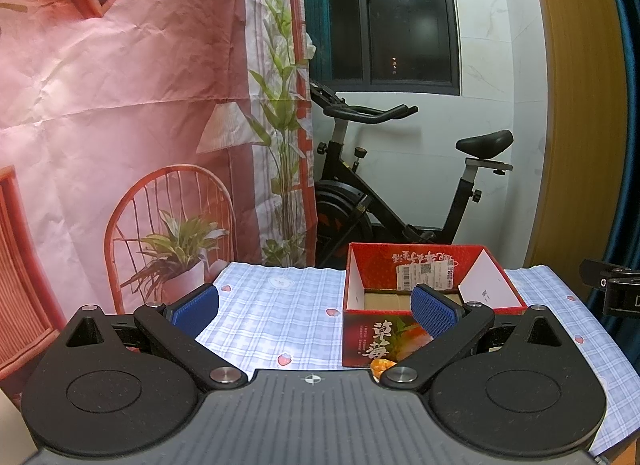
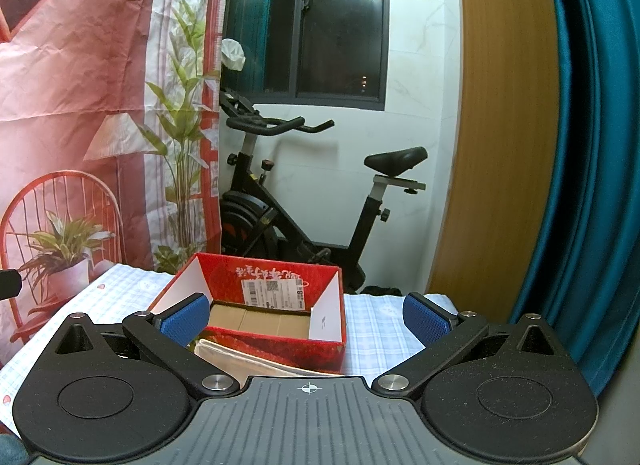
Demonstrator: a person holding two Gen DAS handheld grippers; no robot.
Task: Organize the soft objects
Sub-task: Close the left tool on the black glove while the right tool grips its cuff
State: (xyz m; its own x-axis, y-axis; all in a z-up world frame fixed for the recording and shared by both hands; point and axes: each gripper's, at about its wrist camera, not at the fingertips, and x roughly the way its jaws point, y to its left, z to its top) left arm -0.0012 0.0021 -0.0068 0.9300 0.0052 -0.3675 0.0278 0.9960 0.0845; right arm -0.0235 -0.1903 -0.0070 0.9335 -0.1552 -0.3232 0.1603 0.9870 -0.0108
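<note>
Left gripper (image 1: 316, 307): jaws spread wide, nothing between the blue pads (image 1: 196, 307); it hangs above the near part of the table, touching nothing.
Right gripper (image 2: 306, 319): jaws equally wide apart, holding nothing; its left pad (image 2: 186, 321) overlaps the box's near-left corner in the right wrist view, but contact cannot be judged from here.
Box (image 1: 432, 301): red carton with flaps up and a white label on the inner far wall; bare cardboard floor visible inside. It stands on the table toward the far right in the left wrist view, and just ahead of the right gripper in the other view.
Orange thing (image 1: 382, 365): a small orange-yellow scrap showing at the box's near base, mostly hidden by the left gripper body; possibly a soft item, too little seen to say.
Pale sheet (image 2: 248, 359): a flat whitish piece lying against the box's near side, partly under the right gripper.
Table (image 1: 280, 317): covered in blue-white checked cloth with small strawberry prints.
Backdrop (image 1: 120, 105): creased pink printed hanging behind the table's left.
Bike (image 1: 400, 193): black exercise bike beyond the table, under a dark window.
</note>
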